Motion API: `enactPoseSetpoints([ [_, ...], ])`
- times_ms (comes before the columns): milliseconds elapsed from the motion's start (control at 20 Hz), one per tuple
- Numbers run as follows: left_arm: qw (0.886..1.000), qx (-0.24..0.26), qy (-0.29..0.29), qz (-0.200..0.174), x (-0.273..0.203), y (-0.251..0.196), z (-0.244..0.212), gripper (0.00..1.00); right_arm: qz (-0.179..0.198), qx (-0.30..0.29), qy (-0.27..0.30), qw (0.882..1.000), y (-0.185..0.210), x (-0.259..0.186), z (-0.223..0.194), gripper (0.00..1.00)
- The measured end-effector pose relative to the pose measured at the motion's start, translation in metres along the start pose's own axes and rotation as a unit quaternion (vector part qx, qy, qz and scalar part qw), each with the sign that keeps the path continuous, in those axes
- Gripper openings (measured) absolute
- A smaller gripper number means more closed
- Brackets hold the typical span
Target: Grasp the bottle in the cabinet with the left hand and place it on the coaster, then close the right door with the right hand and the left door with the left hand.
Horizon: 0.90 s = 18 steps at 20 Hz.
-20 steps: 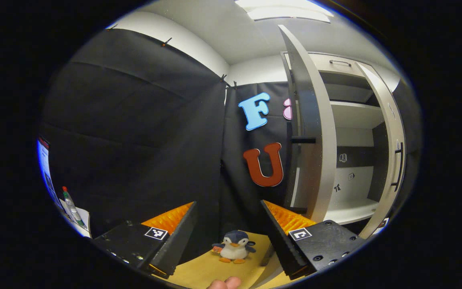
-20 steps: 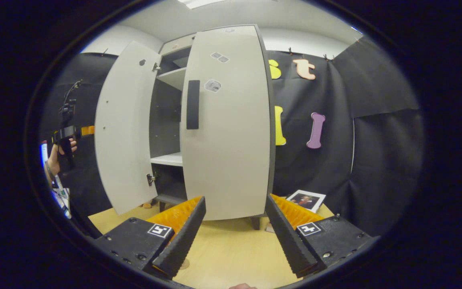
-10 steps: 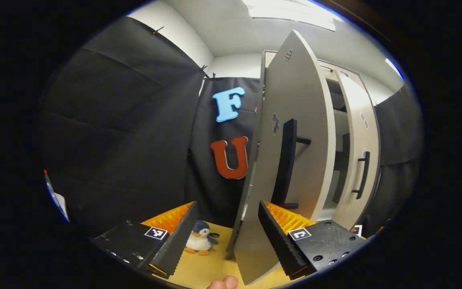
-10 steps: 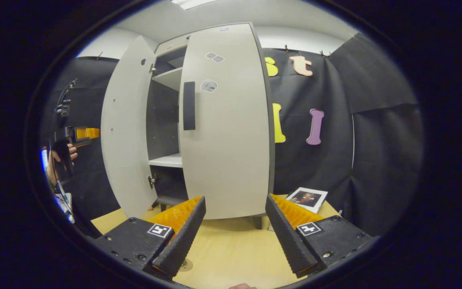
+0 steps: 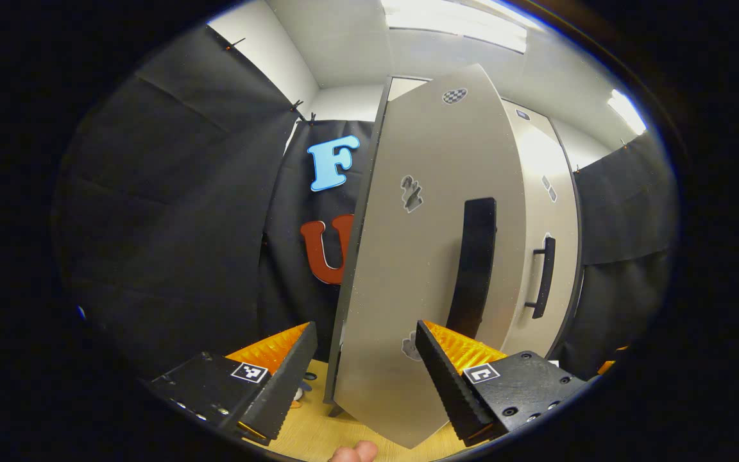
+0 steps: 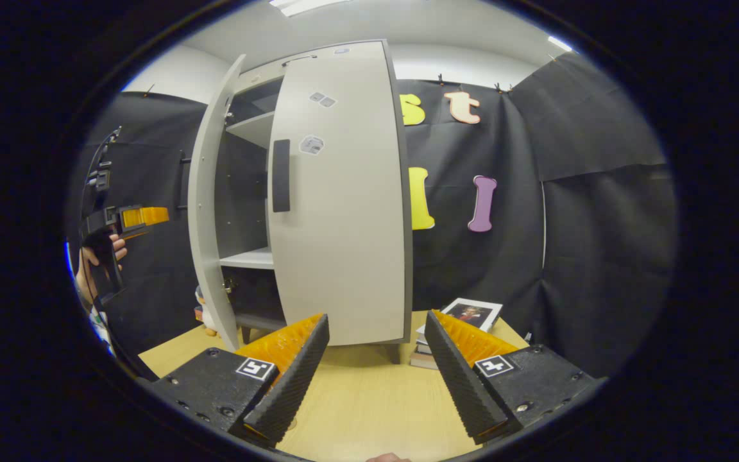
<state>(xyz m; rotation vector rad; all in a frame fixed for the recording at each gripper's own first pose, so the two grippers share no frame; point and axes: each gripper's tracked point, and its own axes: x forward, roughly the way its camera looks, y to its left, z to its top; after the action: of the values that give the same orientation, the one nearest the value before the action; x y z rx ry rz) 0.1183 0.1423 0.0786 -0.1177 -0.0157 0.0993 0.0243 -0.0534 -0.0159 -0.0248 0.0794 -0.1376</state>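
Left gripper [image 5: 363, 378] held level, fingers apart, nothing between pads; left door [image 5: 421, 269] directly ahead, partly swung in, its black handle [image 5: 472, 263] just beyond right finger. From right gripper view, hand [image 6: 97, 260] holds left gripper out beside cabinet [image 6: 247, 192]. Right gripper [image 6: 376, 378] low over wooden table [image 6: 369, 404], fingers apart, empty, facing right door [image 6: 344, 212], which looks shut. Bottle not made out. Photo [image 6: 472, 314] on books by black cloth wall
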Motion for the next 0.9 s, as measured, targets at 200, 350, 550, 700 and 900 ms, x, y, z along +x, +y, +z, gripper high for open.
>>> enactPoseSetpoints([
  [200,1.0,0.009,-0.002,-0.015,-0.008,-0.014,0.006,0.99,-0.005,0.007,-0.003,1.0,-0.001,-0.002,0.002,0.94],
  [350,0.999,0.021,-0.002,-0.025,-0.019,-0.031,0.004,0.95,-0.003,0.01,-0.008,1.0,0.0,-0.003,0.006,0.98],
  [550,0.999,0.007,0.006,-0.036,-0.042,-0.058,-0.014,0.95,0.003,0.011,-0.008,1.0,0.005,-0.004,0.005,0.94],
  [700,1.0,-0.011,0.0,-0.028,-0.062,-0.069,-0.031,0.99,0.007,0.015,-0.009,1.0,0.008,-0.006,0.005,0.94],
  [900,1.0,-0.018,0.008,-0.015,-0.09,-0.08,-0.068,0.95,0.011,0.021,-0.017,1.0,0.012,-0.009,0.004,0.98],
])
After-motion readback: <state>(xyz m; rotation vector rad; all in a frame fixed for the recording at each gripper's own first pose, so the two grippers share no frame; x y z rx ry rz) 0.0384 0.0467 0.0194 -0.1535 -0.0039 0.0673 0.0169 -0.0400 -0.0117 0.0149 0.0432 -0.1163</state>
